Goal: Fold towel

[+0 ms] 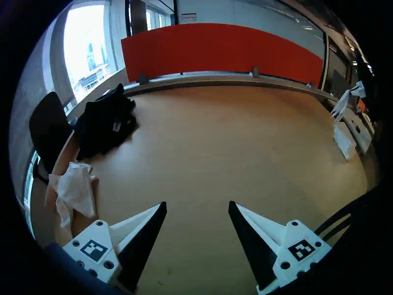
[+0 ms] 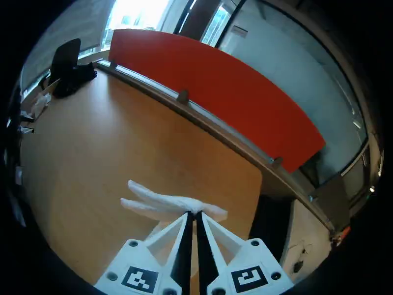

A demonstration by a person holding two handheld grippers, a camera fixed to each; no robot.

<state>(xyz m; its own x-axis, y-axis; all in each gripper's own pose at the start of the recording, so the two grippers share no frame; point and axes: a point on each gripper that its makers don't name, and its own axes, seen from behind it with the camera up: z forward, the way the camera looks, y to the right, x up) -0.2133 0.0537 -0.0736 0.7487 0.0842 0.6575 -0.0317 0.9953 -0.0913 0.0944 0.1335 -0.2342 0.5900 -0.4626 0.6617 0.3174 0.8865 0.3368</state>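
In the right gripper view, my right gripper (image 2: 195,214) is shut on a bunched white towel (image 2: 167,202), which sticks out to the left just above the wooden table (image 2: 108,142) near its right end. In the left gripper view, my left gripper (image 1: 197,208) hovers open over the bare wooden table (image 1: 221,147) with nothing between its fingers. Far to the right in that view, a white cloth (image 1: 340,105) hangs by the table's edge above a white flat piece (image 1: 345,140). Whether this is the towel I cannot tell.
A black garment (image 1: 105,122) lies at the table's far left, beside a dark chair (image 1: 48,129). A crumpled white cloth (image 1: 73,189) lies near the left edge. A red partition (image 1: 221,49) runs along the back edge. The right gripper view shows floor (image 2: 304,231) beyond the table's right end.
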